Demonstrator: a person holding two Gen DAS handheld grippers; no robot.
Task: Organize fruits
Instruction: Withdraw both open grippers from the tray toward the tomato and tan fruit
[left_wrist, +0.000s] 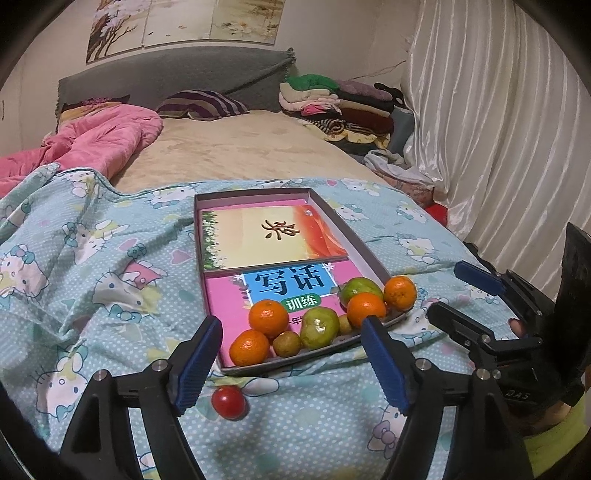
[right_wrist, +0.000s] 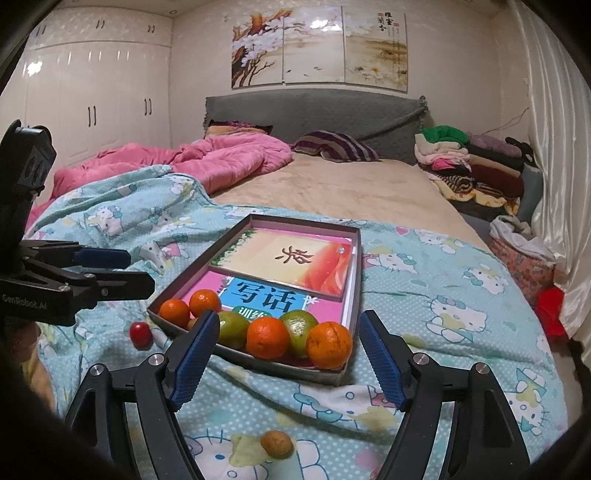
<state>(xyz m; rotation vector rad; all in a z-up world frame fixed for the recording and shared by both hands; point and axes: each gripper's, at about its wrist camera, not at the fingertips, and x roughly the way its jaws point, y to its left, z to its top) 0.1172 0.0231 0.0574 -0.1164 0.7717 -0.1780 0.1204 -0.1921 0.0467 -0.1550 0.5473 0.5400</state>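
Note:
A shallow grey box lid (left_wrist: 373, 254) (right_wrist: 354, 280) lies on the blue cartoon-print quilt with books in it. Several oranges (left_wrist: 268, 317) (right_wrist: 267, 336) and green citrus fruits (left_wrist: 319, 328) (right_wrist: 298, 328) crowd its near end. A small red tomato (left_wrist: 228, 401) (right_wrist: 140, 334) lies on the quilt just outside the lid, in front of my left gripper (left_wrist: 291, 336), which stands open with nothing between its fingers. A small brown fruit (right_wrist: 276, 444) rests on the quilt close below my right gripper (right_wrist: 286, 330), also open and empty. Each gripper shows in the other's view, the right gripper (left_wrist: 450, 288) and the left gripper (right_wrist: 136, 271).
A pink duvet (right_wrist: 192, 158) and a striped pillow (right_wrist: 336, 146) lie further up the bed. Folded clothes (right_wrist: 469, 158) are stacked at the far right by the white curtain (left_wrist: 491, 122). A basket (right_wrist: 524, 266) stands beside the bed on the right.

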